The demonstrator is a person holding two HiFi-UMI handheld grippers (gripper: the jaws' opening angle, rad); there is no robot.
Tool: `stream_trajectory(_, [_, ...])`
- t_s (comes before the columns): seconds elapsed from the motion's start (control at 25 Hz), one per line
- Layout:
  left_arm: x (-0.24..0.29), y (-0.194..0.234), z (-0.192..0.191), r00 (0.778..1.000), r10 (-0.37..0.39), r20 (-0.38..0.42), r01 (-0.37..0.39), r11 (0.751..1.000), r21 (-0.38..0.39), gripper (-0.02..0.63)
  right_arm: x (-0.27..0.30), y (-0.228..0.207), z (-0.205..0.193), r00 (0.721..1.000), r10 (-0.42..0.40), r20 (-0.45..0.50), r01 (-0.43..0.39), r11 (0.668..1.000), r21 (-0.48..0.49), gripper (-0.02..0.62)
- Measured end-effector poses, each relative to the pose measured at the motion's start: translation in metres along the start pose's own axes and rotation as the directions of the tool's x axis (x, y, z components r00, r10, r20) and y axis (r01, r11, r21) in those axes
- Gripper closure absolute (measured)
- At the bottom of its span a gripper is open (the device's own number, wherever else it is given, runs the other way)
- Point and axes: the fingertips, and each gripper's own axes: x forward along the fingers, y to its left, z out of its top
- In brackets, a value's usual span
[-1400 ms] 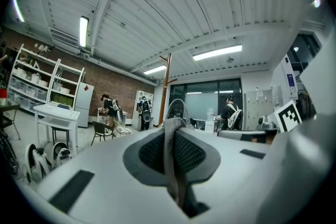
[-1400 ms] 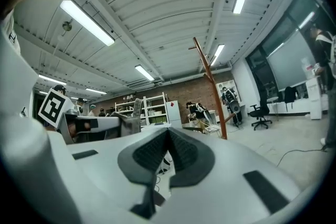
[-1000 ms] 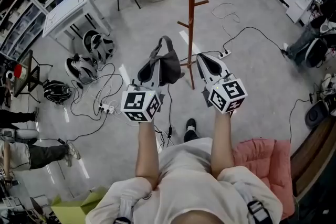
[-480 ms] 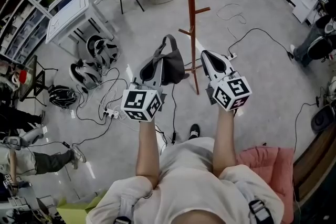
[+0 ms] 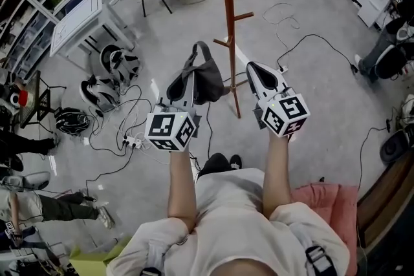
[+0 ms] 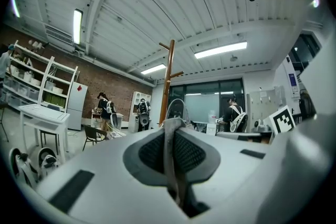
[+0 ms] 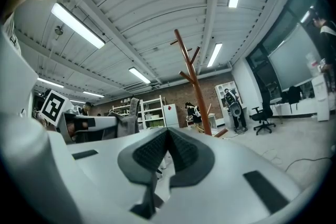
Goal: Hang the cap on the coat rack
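At the left gripper's (image 5: 184, 88) tip: cap (image 5: 202, 77), a fold of its fabric pinched between closed jaws so it hangs loose for hooking | right gripper (image 5: 255, 71) closed, empty, alongside | coat rack (image 5: 228, 22) just ahead, cap not on a peg yet

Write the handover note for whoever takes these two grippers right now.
Left gripper: shut on the grey cap, pinching a strip of its fabric; the cap hangs off the jaw tips.
Right gripper: shut, with nothing between the jaws.
Coat rack: stands on the floor just ahead. Its pole is between the two grippers in the head view, and its pegs are bare.
Done: cap picked up and brought to the rack.
Left: hook the cap over a peg, open the left gripper, and back away.
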Motion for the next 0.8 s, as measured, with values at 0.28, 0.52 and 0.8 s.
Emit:
stream_trajectory(0.28, [0.010,0.014,0.000,1.000,0.000,0.006,0.000,1.000,-0.017,0.589,0.014,0.003,-0.012,1.000,0.002,-0.029,-0.002,1.000,-0.008,0.591])
stream_trajectory(0.52, [0.034,0.016,0.004,1.000,-0.026,-0.003,0.026,0.999,-0.039,0.588,0.024,-0.009,-0.008,0.999,-0.023,-0.045,0.022,1.000,-0.013,0.591])
stream_trajectory(0.8, [0.061,0.014,0.026,0.998,-0.062,0.009,0.062,0.997,-0.033,0.588,0.037,-0.019,0.001,0.998,-0.039,-0.050,0.039,0.999,-0.012,0.591])
